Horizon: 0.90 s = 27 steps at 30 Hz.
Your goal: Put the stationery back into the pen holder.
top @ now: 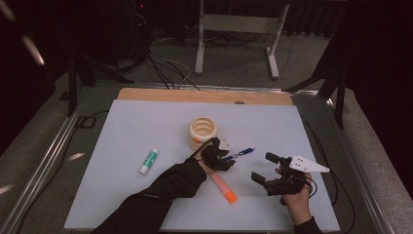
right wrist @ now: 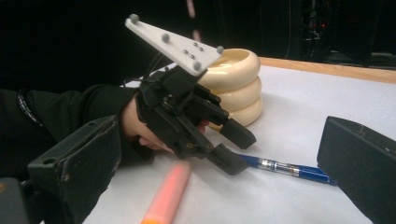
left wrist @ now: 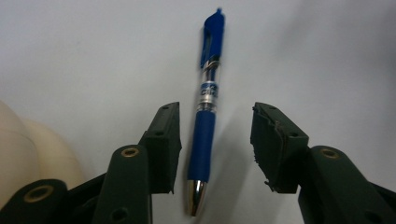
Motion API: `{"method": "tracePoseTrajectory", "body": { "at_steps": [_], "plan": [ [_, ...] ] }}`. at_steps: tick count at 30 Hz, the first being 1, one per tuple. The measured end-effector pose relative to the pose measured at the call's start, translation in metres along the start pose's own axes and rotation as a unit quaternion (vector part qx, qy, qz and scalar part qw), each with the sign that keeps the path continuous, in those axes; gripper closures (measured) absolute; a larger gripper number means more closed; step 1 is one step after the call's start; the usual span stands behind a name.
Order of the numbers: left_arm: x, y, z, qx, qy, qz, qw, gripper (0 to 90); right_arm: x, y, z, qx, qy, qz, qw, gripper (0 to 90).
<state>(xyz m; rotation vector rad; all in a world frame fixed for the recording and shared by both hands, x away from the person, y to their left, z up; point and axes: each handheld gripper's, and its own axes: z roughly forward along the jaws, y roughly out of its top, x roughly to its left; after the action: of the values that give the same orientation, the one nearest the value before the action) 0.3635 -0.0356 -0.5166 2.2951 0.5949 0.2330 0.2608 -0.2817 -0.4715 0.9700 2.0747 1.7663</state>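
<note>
Left gripper view: blue pen (left wrist: 205,116) between left tool (left wrist: 215,144) jaws, untouched.

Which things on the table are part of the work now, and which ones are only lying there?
In use:
- blue pen, lying between the jaws of the left gripper, pads not touching it
- cream ringed holder, possibly, right beside the pen

Just lying about:
- orange marker
- glue stick
- right gripper, open and holding nothing
</note>
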Motion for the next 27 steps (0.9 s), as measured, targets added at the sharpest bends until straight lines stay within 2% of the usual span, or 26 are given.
{"method": "tracePoseTrajectory", "body": {
  "at_steps": [2, 4, 15, 22, 27],
  "plan": [
    [0.000, 0.001, 0.003, 0.012, 0.008, 0.002, 0.9999, 56.1, 0.000, 0.000, 0.000, 0.000, 0.000, -0.001, 1.0000, 0.0],
    [0.001, 0.001, 0.006, 0.021, 0.011, -0.003, 0.9997, 59.3, 0.000, 0.000, 0.000, -0.001, 0.000, -0.001, 1.0000, 0.0],
    [0.007, 0.005, 0.011, 0.022, 0.002, -0.013, 0.9997, 68.8, 0.000, 0.000, 0.000, 0.000, 0.001, 0.000, 1.0000, 0.0],
    [0.008, 0.010, 0.011, 0.037, -0.005, -0.001, 0.9993, 73.1, 0.000, 0.000, 0.000, 0.002, 0.003, 0.000, 1.0000, 0.0],
    [0.010, 0.010, 0.012, 0.035, -0.011, -0.007, 0.9993, 78.4, 0.000, 0.000, 0.000, 0.002, 0.003, 0.001, 1.0000, 0.0]
  ]
}}
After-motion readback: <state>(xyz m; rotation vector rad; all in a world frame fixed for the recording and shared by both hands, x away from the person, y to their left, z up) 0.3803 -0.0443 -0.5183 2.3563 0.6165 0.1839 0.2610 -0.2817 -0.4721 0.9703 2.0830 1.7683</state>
